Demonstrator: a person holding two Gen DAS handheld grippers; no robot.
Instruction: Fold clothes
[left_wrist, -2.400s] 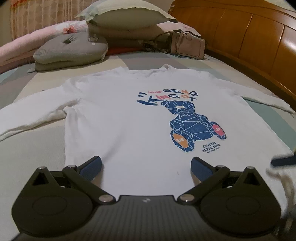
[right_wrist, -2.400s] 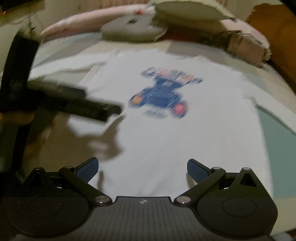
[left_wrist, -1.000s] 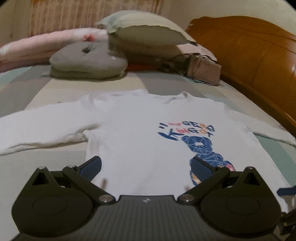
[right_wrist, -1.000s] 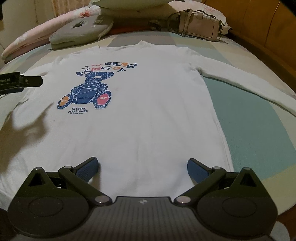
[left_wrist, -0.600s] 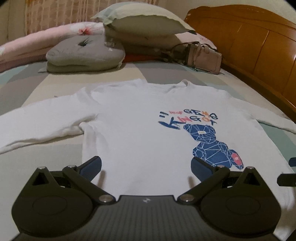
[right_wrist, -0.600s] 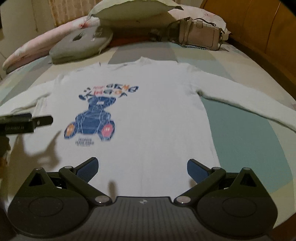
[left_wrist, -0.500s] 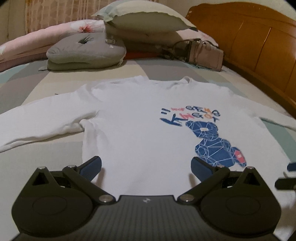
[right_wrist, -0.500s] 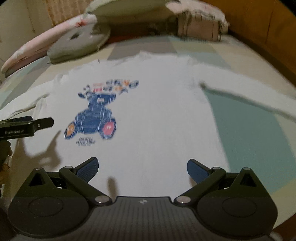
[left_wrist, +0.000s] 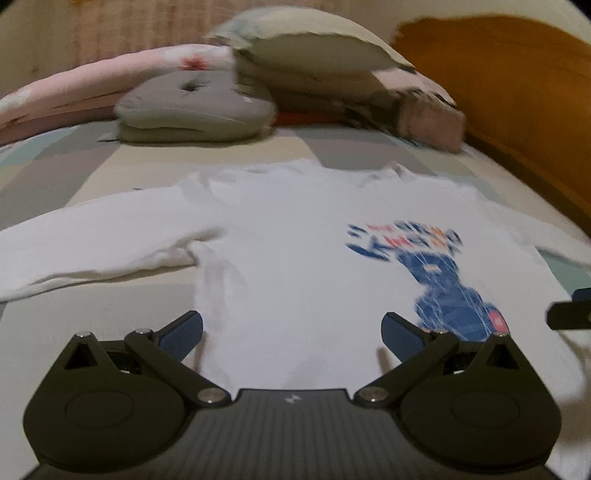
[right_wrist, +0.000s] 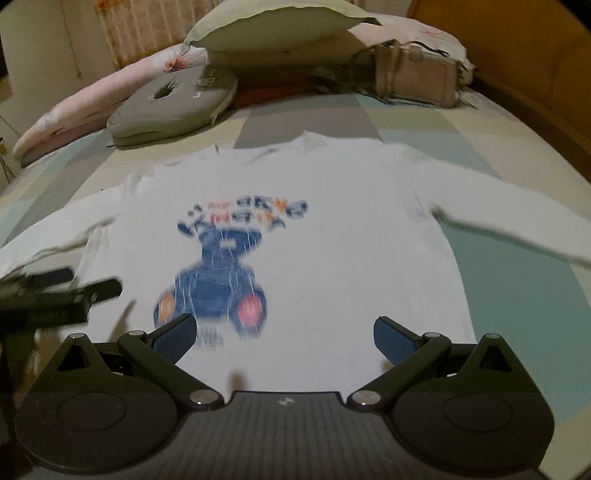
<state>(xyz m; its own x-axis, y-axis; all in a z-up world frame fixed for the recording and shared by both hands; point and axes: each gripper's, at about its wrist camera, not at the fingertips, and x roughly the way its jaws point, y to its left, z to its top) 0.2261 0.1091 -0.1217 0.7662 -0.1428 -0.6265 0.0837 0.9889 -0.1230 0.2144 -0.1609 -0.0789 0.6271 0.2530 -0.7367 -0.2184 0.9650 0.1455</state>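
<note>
Both frames are pretty blurry, so the white shirt (left_wrist: 288, 266) print (right_wrist: 229, 266) lettering is unreadable. Left gripper (left_wrist: 291, 332) and right gripper (right_wrist: 284, 332) have jaws spread wide, pinching nothing.

A: Any lettering legible?

B: Only on the white shirt (right_wrist: 332, 229). Its print (right_wrist: 240, 218) has two lines of blue, red and orange capitals above a blue bear figure; motion blur smears them, so no word reads with certainty.

A: Left wrist view?

B: Same print (left_wrist: 406, 240), equally smeared. Unreadable.

A: Below the bear?

B: Small dark lines of text (right_wrist: 210, 338), too blurred to read.
</note>
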